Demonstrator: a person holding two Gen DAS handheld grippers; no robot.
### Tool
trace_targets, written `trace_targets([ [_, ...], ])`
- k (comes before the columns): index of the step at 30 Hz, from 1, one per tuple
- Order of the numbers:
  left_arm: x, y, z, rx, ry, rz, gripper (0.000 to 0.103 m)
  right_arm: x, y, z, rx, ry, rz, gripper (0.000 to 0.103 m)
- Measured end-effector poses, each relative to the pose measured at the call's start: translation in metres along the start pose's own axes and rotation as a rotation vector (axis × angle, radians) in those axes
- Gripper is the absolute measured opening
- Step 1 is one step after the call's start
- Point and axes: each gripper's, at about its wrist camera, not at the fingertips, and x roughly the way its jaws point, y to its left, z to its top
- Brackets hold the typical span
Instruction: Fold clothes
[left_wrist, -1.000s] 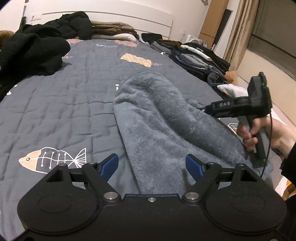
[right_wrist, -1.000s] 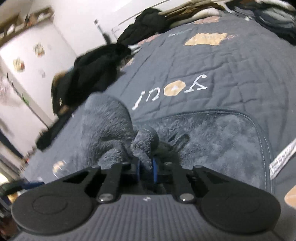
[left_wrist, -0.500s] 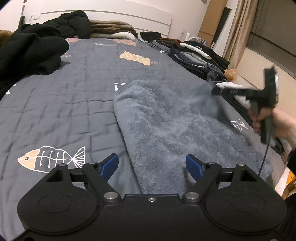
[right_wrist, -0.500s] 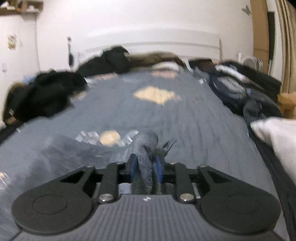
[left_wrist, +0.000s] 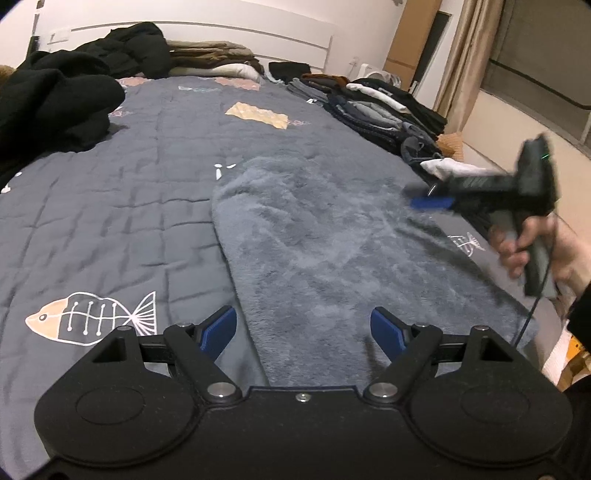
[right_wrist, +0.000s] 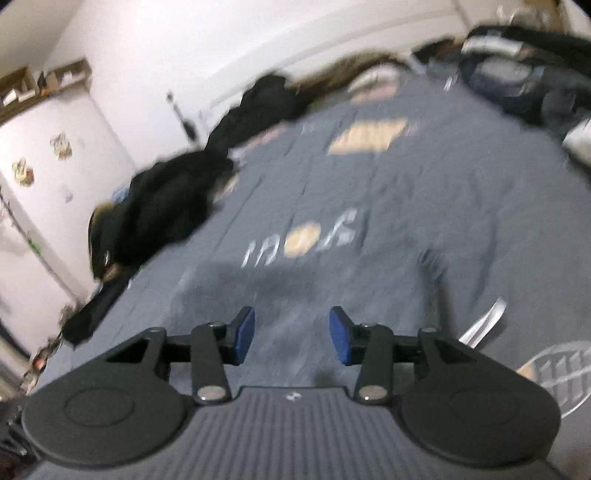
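While the grey fleece garment (left_wrist: 332, 251) lies spread flat on the dark quilted bedspread (left_wrist: 122, 206), the left gripper (left_wrist: 304, 330) hangs low over its near end, blue pads wide apart, the fleece edge running between them but nothing pinched. Over on the right, a hand (left_wrist: 532, 247) holds the right gripper (left_wrist: 432, 202) above the garment's far edge, and it's blurred with motion. From its own camera the right gripper (right_wrist: 291, 334) has its jaws opening, a clear gap between the blue pads and no cloth caught in there (the fleece sits below them, smeared by blur). A fish-skeleton print (left_wrist: 92, 317) shows on the bedspread just left of the left gripper. A heap of black clothes (left_wrist: 55, 107) sits at the left side of the bed, and folded stacks of clothes (left_wrist: 384, 107) line the right side near the curtain (left_wrist: 465, 55).
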Motion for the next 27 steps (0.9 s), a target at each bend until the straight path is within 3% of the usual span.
trace_targets([
  [3, -0.005, 0.003, 0.003, -0.01, -0.026, -0.015, 0.079, 0.011, -0.009, -0.016, 0.007, 0.083, -0.094, 0.043],
  [6, -0.007, 0.013, 0.013, -0.06, -0.066, -0.035, 0.079, -0.011, -0.005, -0.022, 0.035, 0.032, -0.114, 0.044],
  [11, 0.003, 0.034, 0.045, -0.161, -0.109, -0.138, 0.077, -0.045, 0.013, -0.037, 0.065, -0.084, -0.096, 0.046],
  [15, 0.035, 0.047, 0.07, -0.213, -0.061, -0.266, 0.077, -0.052, 0.024, -0.046, 0.062, -0.104, -0.061, 0.053],
  [17, 0.057, 0.051, 0.077, -0.25, -0.013, -0.385, 0.077, -0.048, 0.023, -0.048, 0.084, -0.097, -0.023, 0.054],
  [20, 0.092, 0.051, 0.081, -0.26, 0.08, -0.481, 0.077, -0.039, 0.021, -0.051, 0.08, -0.066, 0.001, 0.055],
  [24, 0.133, 0.059, 0.078, -0.244, 0.162, -0.44, 0.078, -0.026, 0.014, -0.056, 0.073, -0.018, -0.001, 0.056],
  [27, 0.146, 0.078, 0.078, -0.285, 0.133, -0.406, 0.072, -0.021, 0.01, -0.06, 0.055, 0.009, -0.005, 0.056],
])
